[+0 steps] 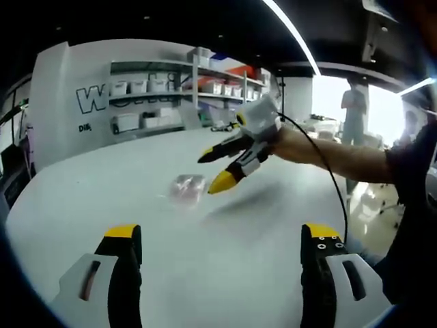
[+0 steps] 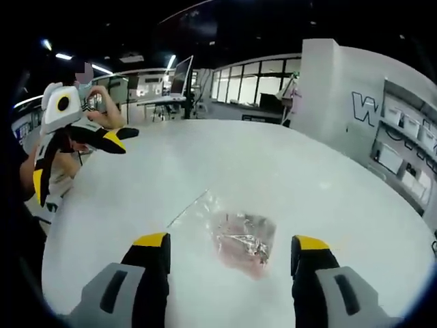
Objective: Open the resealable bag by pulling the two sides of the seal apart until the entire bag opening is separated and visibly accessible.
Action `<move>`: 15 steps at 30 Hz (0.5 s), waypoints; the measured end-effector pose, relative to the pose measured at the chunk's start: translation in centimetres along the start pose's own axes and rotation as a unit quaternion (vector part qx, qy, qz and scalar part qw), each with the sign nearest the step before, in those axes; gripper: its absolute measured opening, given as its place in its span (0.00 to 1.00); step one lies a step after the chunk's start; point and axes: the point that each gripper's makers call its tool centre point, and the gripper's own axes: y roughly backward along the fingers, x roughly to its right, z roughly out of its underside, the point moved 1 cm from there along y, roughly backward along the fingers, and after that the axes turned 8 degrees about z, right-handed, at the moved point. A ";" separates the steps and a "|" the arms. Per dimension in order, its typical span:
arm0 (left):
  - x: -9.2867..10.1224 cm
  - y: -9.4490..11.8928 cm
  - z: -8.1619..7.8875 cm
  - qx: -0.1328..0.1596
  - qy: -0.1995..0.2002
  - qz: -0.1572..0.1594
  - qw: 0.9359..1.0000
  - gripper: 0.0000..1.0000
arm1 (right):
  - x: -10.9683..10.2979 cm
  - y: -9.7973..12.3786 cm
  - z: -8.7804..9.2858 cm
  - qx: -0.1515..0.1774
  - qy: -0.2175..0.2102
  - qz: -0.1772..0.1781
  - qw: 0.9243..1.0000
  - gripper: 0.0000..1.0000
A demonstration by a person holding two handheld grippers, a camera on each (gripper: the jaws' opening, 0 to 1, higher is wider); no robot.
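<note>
A clear resealable plastic bag [image 2: 240, 236] with pinkish contents lies flat on the round white table [image 2: 205, 164], just ahead of the right gripper [image 2: 232, 256], whose yellow-tipped jaws stand spread and empty. The left gripper view shows that gripper hovering above the bag, while the left gripper [image 1: 222, 246] is likewise agape, holding nothing, well apart from the bag.

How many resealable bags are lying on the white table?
1. The resealable bag lies flat on the table, between the right tool's open jaws in the right gripper view, untouched.
</note>
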 end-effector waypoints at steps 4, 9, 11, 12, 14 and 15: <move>-0.1 0.0 0.1 -0.001 0.000 -0.001 1.000 0.96 | 0.0 -0.1 -0.1 0.001 0.008 0.000 1.000 0.68; -0.2 0.0 0.1 -0.001 0.000 -0.002 1.000 0.96 | 0.0 -0.4 -0.1 -0.003 0.022 0.001 1.000 0.67; -0.2 0.0 0.1 -0.001 0.001 -0.001 1.000 0.96 | -0.1 -0.5 0.0 -0.005 0.026 0.001 1.000 0.67; -0.2 0.0 0.2 -0.001 0.001 -0.002 1.000 0.96 | 0.0 -0.6 0.0 -0.006 0.028 0.001 1.000 0.67; -0.3 0.0 0.2 -0.002 0.001 -0.003 1.000 0.96 | -0.1 -0.7 0.1 -0.008 0.035 0.001 0.999 0.66; -0.3 0.0 0.2 -0.002 0.001 -0.003 1.000 0.96 | 0.0 -0.8 0.1 -0.010 0.038 0.002 0.999 0.65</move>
